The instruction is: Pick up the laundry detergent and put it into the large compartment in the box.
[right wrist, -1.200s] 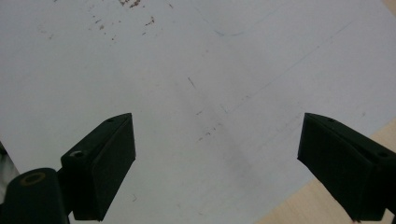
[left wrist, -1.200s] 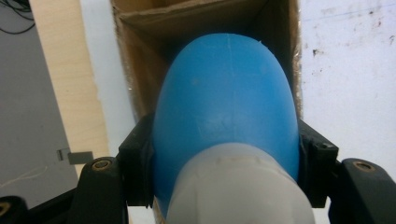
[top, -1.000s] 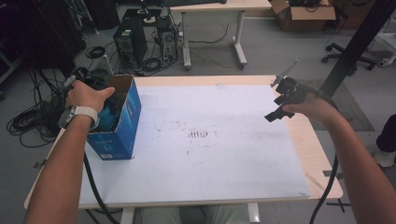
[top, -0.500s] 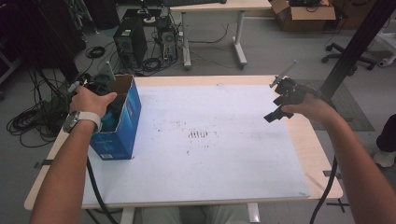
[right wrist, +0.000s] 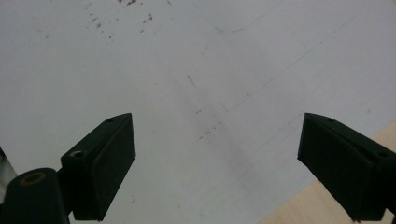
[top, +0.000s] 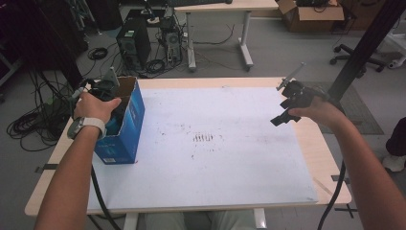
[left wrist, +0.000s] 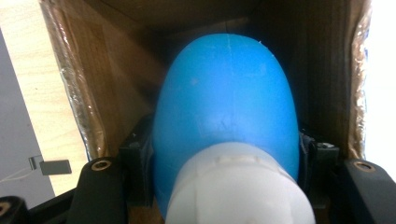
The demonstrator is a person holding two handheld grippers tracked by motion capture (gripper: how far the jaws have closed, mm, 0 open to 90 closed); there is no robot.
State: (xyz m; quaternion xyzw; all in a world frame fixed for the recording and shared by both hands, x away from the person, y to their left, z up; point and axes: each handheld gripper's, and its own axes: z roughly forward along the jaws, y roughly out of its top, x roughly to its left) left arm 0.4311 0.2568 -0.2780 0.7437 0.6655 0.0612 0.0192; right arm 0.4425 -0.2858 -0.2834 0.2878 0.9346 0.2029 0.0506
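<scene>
Blue bottle (left wrist: pixel 226 107) inside the cardboard box (top: pixel 128 125), clamped in left claw (left wrist: pixel 226 168); right claw (right wrist: pixel 219 168) apart.

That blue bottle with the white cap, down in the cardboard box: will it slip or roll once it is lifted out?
The blue bottle looks smooth and rounded, so it might slip a little in the left claw, whose pads press its sides. Laid on the table, it would probably roll. It looks like plastic, so likely fairly stiff and light.
</scene>
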